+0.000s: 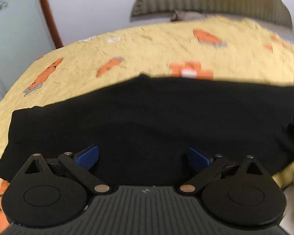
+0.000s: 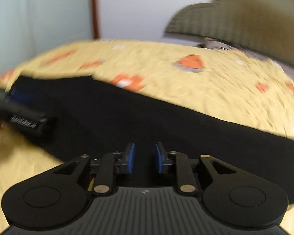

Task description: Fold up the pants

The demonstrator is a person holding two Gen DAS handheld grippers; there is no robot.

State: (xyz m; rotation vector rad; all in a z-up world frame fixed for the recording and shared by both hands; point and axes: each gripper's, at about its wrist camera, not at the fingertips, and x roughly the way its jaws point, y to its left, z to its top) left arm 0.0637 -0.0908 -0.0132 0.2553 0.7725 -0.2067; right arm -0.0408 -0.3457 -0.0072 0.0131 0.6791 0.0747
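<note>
Left gripper (image 1: 143, 156): blue pads spread wide, nothing between them, hanging low over black pants (image 1: 147, 117). Right gripper (image 2: 145, 156): pads drawn in to a narrow gap with dark cloth showing behind it; cannot tell whether any fabric is pinched there. In the right wrist view the left gripper (image 2: 17, 105) enters from the left edge, blurred, its spring and a blue pad visible over the pants (image 2: 166, 129). Pants lie flat as a long dark band across a yellow bedspread (image 1: 147, 54), reaching from the left side of the bed to beyond the right edge of the left wrist view; upper edge roughly straight, with one small peak near the middle. Bedspread is crinkled, printed with orange carrots and blocky orange figures. Beyond it, a ribbed olive headboard (image 1: 215, 0) against a pale wall (image 1: 92, 5); a reddish-brown door frame (image 1: 47, 13) to the left. Both views motion-blurred.
</note>
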